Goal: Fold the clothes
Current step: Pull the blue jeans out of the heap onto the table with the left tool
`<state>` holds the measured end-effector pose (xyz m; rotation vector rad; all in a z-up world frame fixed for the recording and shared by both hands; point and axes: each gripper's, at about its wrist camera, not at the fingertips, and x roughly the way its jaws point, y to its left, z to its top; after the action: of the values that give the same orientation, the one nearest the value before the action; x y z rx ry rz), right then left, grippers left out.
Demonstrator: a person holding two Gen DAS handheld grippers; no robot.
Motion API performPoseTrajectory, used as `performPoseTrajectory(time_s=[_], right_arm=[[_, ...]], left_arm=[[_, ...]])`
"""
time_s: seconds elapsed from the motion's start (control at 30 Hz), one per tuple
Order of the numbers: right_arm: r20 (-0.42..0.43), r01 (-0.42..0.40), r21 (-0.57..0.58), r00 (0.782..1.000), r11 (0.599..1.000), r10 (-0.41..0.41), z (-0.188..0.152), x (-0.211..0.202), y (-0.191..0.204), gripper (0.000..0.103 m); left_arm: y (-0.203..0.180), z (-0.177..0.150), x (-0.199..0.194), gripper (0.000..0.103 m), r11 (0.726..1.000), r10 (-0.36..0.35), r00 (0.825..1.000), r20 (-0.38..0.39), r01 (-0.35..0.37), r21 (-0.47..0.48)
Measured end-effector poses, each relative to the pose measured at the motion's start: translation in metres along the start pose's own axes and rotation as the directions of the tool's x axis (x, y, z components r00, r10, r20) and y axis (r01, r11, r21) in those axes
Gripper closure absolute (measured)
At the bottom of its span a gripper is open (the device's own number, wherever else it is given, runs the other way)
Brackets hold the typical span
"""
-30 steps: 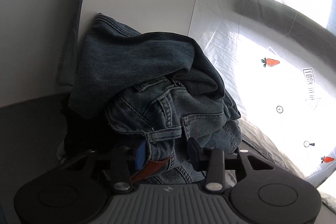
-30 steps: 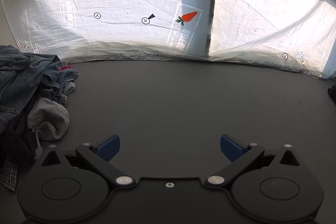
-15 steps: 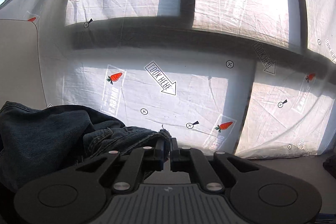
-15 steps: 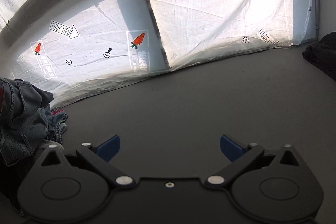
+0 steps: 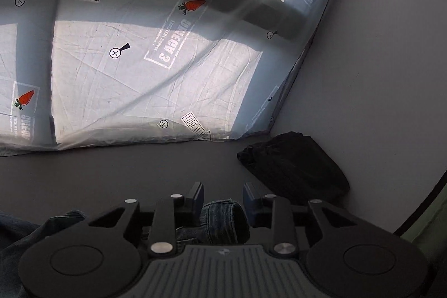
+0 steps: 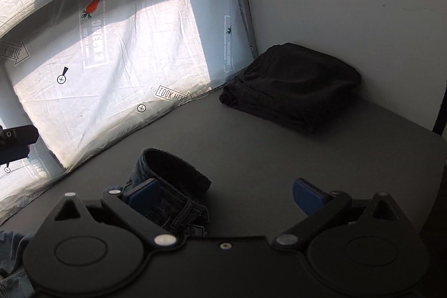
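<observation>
Jaws of both grippers gape around crumpled, stitched denim jeans (image 6: 170,186).

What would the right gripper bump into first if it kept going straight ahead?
Probably the jeans: denim already lies by the right gripper's left finger. Straight ahead is bare dark table, then the folded black garment. Depth is unclear.

Dark grey table (image 6: 279,158), folded black garment (image 6: 293,85), denim jeans (image 6: 173,186)
</observation>
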<state>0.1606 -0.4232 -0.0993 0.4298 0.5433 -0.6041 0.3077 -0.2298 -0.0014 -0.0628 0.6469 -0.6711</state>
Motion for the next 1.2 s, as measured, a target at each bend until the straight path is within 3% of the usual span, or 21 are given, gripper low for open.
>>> performPoseTrajectory(time_s=[0.1,0.2,0.37,0.5,0.57,0.7,0.77,0.83,0.9,0.97,1.03,1.1,1.2], right_arm=[[-0.045,-0.018,-0.026,0.999,0.999,0.017,-0.002,0.018,0.001,0.000],[-0.107,-0.060,-0.055,0.993,0.997,0.054,-0.005,0.038,0.010,0.000],[-0.188,-0.135,-0.101,0.975,0.986,0.115,-0.011,0.068,0.035,0.001],[-0.239,-0.175,-0.062,0.958,0.983,0.156,-0.019,0.090,0.061,0.006],[-0.272,-0.179,-0.008,0.947,0.984,0.170,-0.026,0.103,0.070,0.008],[-0.339,-0.116,0.024,0.934,0.993,0.117,-0.045,0.125,0.079,0.014],[-0.357,-0.089,0.061,0.928,0.994,0.105,-0.048,0.133,0.077,0.017],[-0.337,-0.073,0.093,0.936,0.993,0.100,-0.046,0.132,0.074,0.019],[-0.299,-0.058,0.105,0.950,0.993,0.088,-0.043,0.124,0.071,0.021],[-0.275,-0.048,0.109,0.958,0.993,0.076,-0.043,0.117,0.068,0.021],[-0.286,-0.039,0.126,0.955,0.991,0.074,-0.046,0.114,0.063,0.026],[-0.304,-0.029,0.145,0.950,0.989,0.073,-0.049,0.114,0.060,0.029],[-0.311,-0.016,0.153,0.948,0.988,0.064,-0.049,0.116,0.058,0.031]], left_arm=[[0.030,-0.024,-0.008,0.061,0.992,0.124,0.991,-0.046,-0.124,0.002],[0.084,-0.035,-0.033,0.061,0.949,0.295,0.948,-0.118,-0.305,-0.082],[0.161,-0.057,-0.092,0.057,0.810,0.492,0.841,-0.225,-0.537,-0.235],[0.210,-0.079,-0.130,0.050,0.692,0.579,0.758,-0.302,-0.652,-0.309],[0.233,-0.094,-0.139,0.050,0.637,0.592,0.728,-0.345,-0.685,-0.354],[0.282,-0.118,-0.138,0.050,0.545,0.568,0.706,-0.423,-0.708,-0.449],[0.310,-0.123,-0.133,0.050,0.502,0.527,0.729,-0.437,-0.682,-0.532],[0.328,-0.119,-0.125,0.050,0.509,0.506,0.753,-0.421,-0.655,-0.559],[0.336,-0.107,-0.112,0.050,0.553,0.510,0.746,-0.429,-0.666,-0.501],[0.337,-0.096,-0.096,0.047,0.615,0.521,0.740,-0.427,-0.671,-0.413],[0.339,-0.093,-0.083,0.043,0.648,0.512,0.741,-0.434,-0.665,-0.371],[0.341,-0.097,-0.075,0.043,0.658,0.489,0.750,-0.446,-0.653,-0.376],[0.339,-0.107,-0.069,0.043,0.651,0.474,0.744,-0.471,-0.657,-0.381]])
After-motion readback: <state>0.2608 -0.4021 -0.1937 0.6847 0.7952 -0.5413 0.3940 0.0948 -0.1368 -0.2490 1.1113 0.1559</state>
